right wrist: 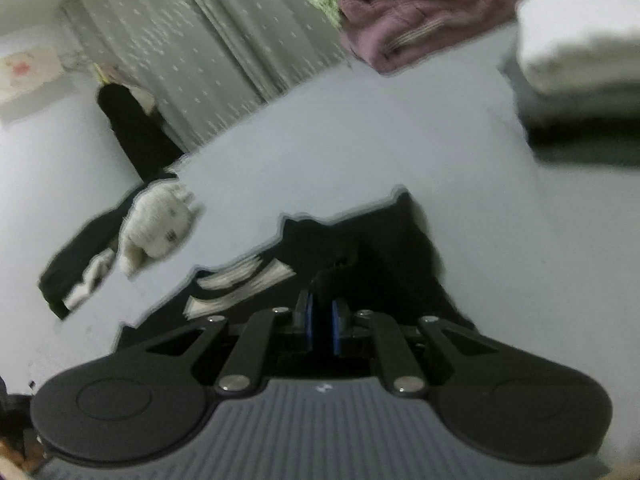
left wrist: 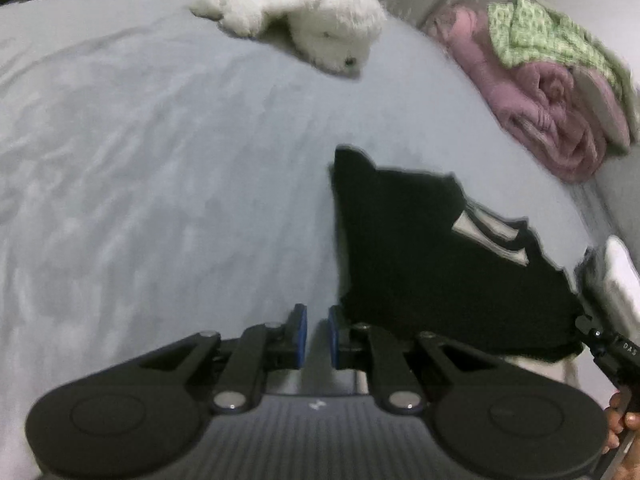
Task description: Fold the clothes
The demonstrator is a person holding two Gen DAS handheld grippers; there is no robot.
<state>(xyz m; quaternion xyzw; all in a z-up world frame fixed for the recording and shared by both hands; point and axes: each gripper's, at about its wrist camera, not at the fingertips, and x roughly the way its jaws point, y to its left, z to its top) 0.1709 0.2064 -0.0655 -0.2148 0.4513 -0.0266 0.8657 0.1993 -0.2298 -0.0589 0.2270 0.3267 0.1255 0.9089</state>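
A black garment with white stripes (left wrist: 420,240) lies folded on the pale blue bed sheet (left wrist: 140,160). My left gripper (left wrist: 318,332) hovers just off its near left edge; the blue pads stand a narrow gap apart with only sheet showing between them. In the right wrist view the same black garment (right wrist: 380,248) lies under my right gripper (right wrist: 323,316), whose pads are shut on a raised fold of the black cloth. A person's fingers (left wrist: 624,424) show at the lower right edge.
A white plush toy (left wrist: 320,28) lies at the far side of the bed. A folded pink blanket topped by green cloth (left wrist: 552,104) sits far right. A white folded stack (right wrist: 580,52) stands at right. Another black striped garment (right wrist: 80,264) lies beside the plush toy (right wrist: 160,224).
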